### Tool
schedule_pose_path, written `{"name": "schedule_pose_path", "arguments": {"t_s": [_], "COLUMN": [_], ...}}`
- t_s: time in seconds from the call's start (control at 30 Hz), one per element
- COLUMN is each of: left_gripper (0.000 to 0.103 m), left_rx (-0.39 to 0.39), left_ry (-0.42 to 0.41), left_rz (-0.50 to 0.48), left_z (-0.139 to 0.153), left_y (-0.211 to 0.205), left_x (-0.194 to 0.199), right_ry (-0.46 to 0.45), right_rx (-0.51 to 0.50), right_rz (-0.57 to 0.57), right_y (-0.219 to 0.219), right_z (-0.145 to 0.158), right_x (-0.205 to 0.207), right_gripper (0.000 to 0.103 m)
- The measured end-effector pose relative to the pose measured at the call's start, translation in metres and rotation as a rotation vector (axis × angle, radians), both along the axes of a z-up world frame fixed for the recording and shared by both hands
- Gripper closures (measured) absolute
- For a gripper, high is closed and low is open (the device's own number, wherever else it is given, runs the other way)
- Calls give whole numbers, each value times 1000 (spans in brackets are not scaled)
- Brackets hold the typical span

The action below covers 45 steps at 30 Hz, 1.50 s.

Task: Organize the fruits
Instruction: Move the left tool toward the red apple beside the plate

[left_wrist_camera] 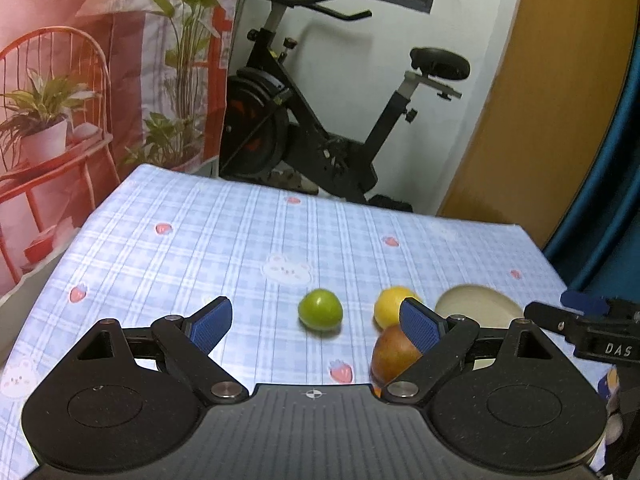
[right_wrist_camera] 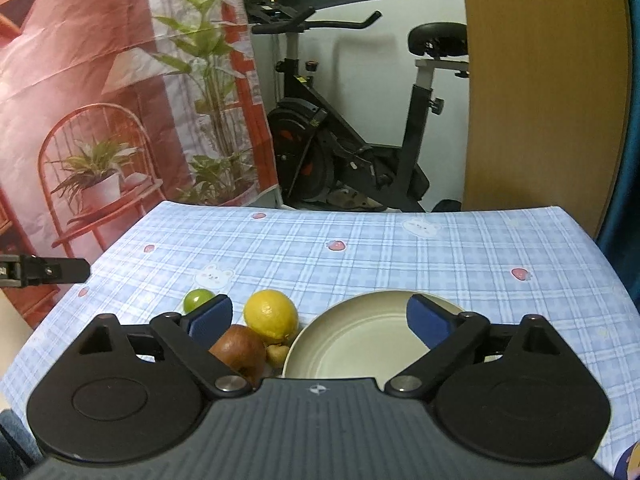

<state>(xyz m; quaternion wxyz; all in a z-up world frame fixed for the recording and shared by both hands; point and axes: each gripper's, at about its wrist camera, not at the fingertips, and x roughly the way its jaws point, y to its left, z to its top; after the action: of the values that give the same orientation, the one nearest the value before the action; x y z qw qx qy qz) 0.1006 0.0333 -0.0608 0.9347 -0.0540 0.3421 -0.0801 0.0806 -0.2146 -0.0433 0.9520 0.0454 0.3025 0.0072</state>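
Observation:
A green lime [left_wrist_camera: 320, 309], a yellow lemon [left_wrist_camera: 390, 303] and a red-brown apple [left_wrist_camera: 394, 354] lie on the blue checked tablecloth [left_wrist_camera: 240, 232]. A beige plate [left_wrist_camera: 478, 306] sits right of them. My left gripper [left_wrist_camera: 318, 326] is open and empty above the cloth, the lime between its fingers further ahead. In the right wrist view, my right gripper [right_wrist_camera: 320, 320] is open and empty over the plate [right_wrist_camera: 360, 340]. The lemon [right_wrist_camera: 271, 315], apple [right_wrist_camera: 240, 350], lime [right_wrist_camera: 197, 299] and a small brownish fruit [right_wrist_camera: 278, 354] lie left of the plate.
An exercise bike [left_wrist_camera: 320, 120] stands behind the table's far edge. A printed backdrop [left_wrist_camera: 100, 80] hangs at the left, a wooden panel [left_wrist_camera: 540, 100] at the right. The other gripper's finger shows at the right edge [left_wrist_camera: 580, 320] and in the right wrist view at the left edge [right_wrist_camera: 44, 270].

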Motion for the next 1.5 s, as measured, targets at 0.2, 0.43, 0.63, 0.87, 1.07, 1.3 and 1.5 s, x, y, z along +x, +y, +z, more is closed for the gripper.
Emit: {"name": "schedule_pose_path", "arguments": {"t_s": [0.2, 0.43, 0.63, 0.87, 1.07, 1.3, 1.5], "left_gripper": [12, 17, 23, 26, 31, 31, 31], "left_rx": [-20, -3, -12, 35, 37, 33, 39], "left_ry": [23, -75, -145, -194, -75, -39, 1], "left_rz": [8, 67, 61, 0, -25, -5, -14], "left_z": [-1, 23, 39, 49, 24, 14, 3], "left_y": [-1, -6, -17, -46, -52, -42, -42], "left_x": [-8, -24, -47, -57, -51, -45, -41], "right_ry": [8, -76, -196, -305, -184, -100, -50], "right_rx": [-28, 24, 74, 81, 123, 195, 214], "right_rz": [45, 54, 37, 9, 18, 11, 19], "right_y": [5, -10, -23, -33, -33, -35, -34], "right_z": [-1, 19, 32, 47, 19, 5, -5], "right_x": [-10, -33, -67, -94, -85, -72, -62], "right_gripper": [15, 16, 16, 20, 37, 29, 23]}}
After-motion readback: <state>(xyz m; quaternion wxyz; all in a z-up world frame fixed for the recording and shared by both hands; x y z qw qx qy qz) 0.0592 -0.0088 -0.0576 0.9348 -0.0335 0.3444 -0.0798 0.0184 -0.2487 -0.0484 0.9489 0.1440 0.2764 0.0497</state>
